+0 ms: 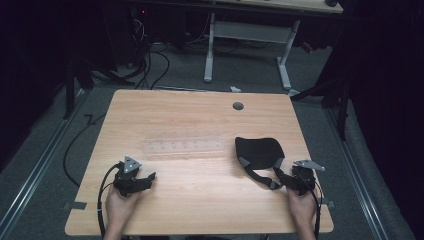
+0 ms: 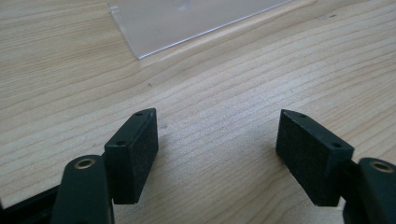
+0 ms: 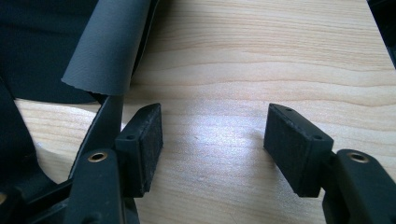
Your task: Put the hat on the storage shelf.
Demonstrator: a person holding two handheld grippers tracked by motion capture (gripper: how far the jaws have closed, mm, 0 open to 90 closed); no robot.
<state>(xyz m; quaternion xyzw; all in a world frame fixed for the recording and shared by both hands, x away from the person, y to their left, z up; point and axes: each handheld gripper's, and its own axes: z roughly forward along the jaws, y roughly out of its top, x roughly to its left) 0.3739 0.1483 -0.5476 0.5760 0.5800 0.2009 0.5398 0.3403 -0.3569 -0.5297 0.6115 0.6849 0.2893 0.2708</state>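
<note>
We find no legible text, labels, brands or signs anywhere. Clear ruler (image 1: 184, 146) on the table (image 1: 200, 200) carries faint marks along its length, prob. scale numbers, but too small and blurred to read. In left gripper view its corner (image 2: 187, 21) shows no markings we can make out.

The left gripper (image 2: 217, 140), jaws spread wide, hovers low over a pale wooden table (image 2: 224, 88); a clear plastic sheet (image 2: 187, 21) lies at the frame's top centre.
</note>
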